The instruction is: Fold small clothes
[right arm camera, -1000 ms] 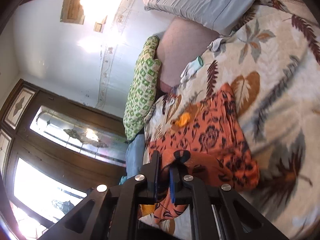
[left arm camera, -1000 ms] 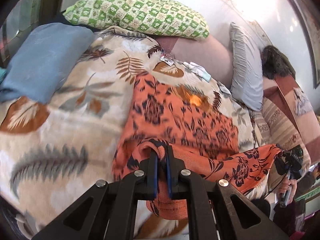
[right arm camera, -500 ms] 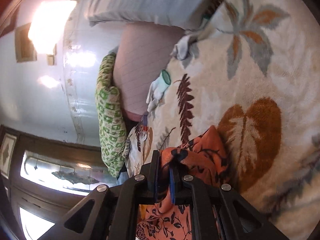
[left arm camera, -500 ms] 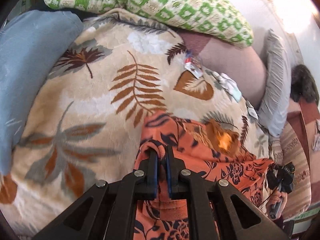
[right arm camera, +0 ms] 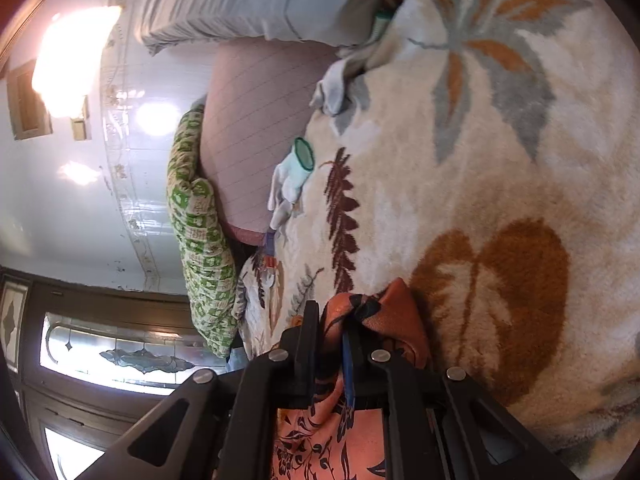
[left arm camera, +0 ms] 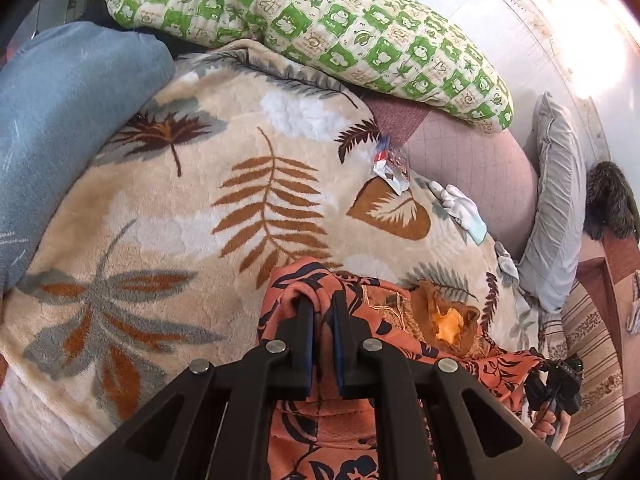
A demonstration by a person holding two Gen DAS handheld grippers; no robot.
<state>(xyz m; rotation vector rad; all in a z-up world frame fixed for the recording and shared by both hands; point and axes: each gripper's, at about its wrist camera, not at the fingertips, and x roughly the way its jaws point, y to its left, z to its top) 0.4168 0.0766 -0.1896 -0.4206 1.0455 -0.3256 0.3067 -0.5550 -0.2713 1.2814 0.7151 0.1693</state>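
Note:
An orange garment with a dark floral print (left arm camera: 384, 320) lies on a leaf-patterned blanket (left arm camera: 168, 208) on a bed. My left gripper (left arm camera: 322, 308) is shut on one bunched corner of it, low over the blanket. My right gripper (right arm camera: 332, 320) is shut on another corner of the same garment (right arm camera: 392, 312), and the cloth hangs down between its fingers. In the left wrist view the right gripper (left arm camera: 558, 376) and the hand holding it show at the garment's far right end. A yellow-orange patch (left arm camera: 448, 322) shows on the garment.
A green checked pillow (left arm camera: 328, 28), a blue pillow (left arm camera: 60, 120) and a grey pillow (left arm camera: 556, 208) ring the blanket, with a pink cushion (left arm camera: 472, 160) behind. A white glove (left arm camera: 460, 204) and a small packet (left arm camera: 392, 168) lie near the cushion. A glass door (right arm camera: 100, 356) stands beyond.
Both grippers carried their garment corners forward over the blanket toward the pillows. More bare blanket now shows ahead of each, and the garment is folded back under them.

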